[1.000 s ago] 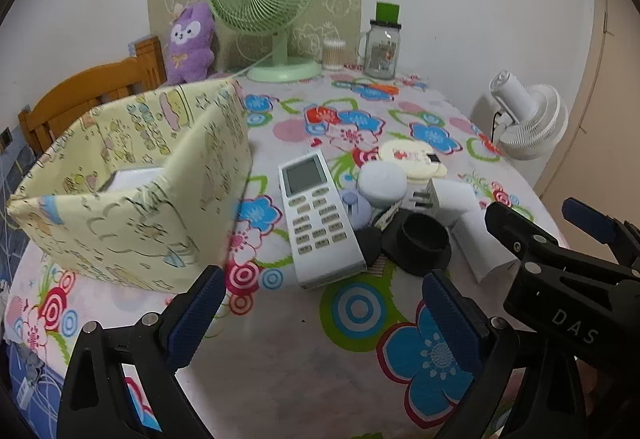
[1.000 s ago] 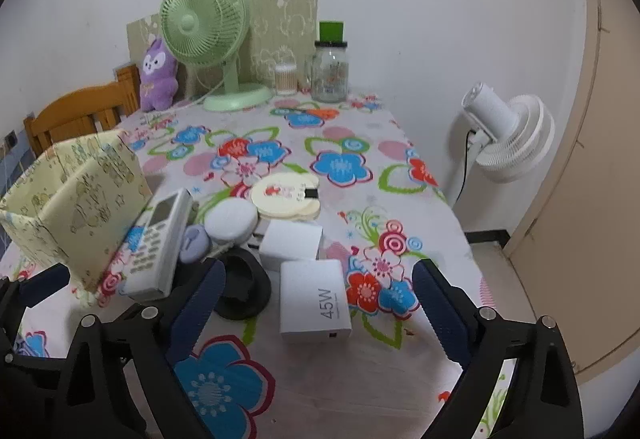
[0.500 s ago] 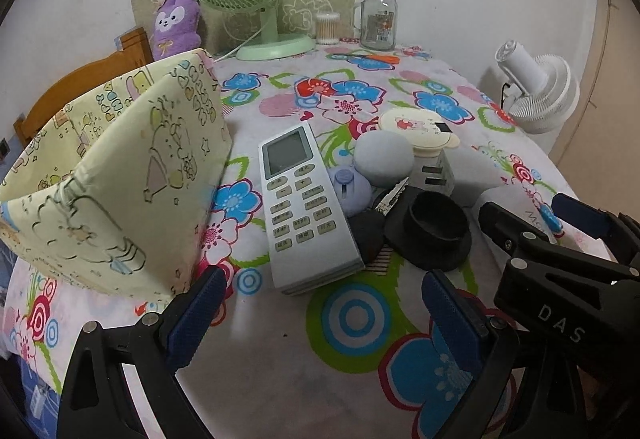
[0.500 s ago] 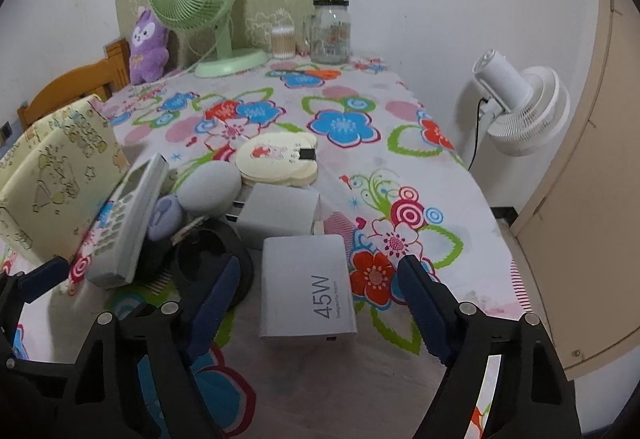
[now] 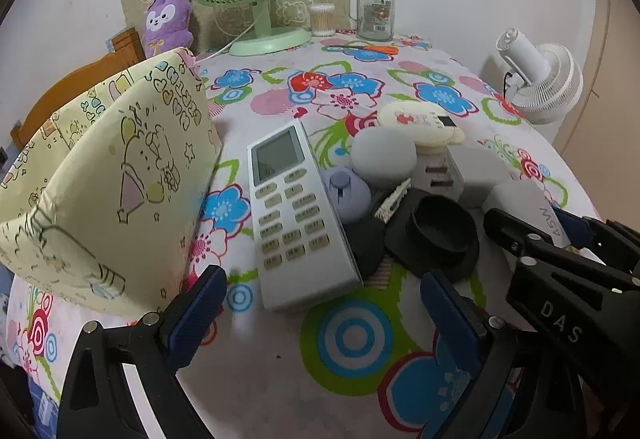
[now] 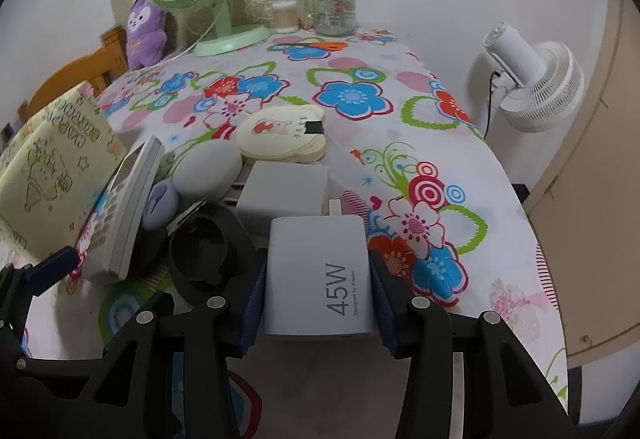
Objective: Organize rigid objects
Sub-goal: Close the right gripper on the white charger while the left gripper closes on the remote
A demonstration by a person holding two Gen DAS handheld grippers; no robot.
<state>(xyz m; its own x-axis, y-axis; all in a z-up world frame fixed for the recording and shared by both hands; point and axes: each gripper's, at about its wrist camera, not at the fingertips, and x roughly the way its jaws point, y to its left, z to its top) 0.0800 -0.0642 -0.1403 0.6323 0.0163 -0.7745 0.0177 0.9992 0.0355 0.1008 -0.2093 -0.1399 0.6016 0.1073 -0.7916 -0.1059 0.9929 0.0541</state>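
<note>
right wrist view: the right tool (image 6: pixel 316 279) pinches the white 45w charger (image 6: pixel 320 275) by its two long sides. its jaws have just been closing from spread, with the charger between them. the charger lies flat on the counter (image 6: pixel 400 87) at the near edge of the clutter, the easiest piece to lift. the left tool (image 5: pixel 324 303) is spread and empty before the remote (image 5: pixel 296 215), beside the yellow fabric bin (image 5: pixel 112 175), now nearer than before.

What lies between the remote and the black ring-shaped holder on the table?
Left wrist view: a lavender round gadget, a white clip and a dark flat piece lie between remote and black holder.
</note>
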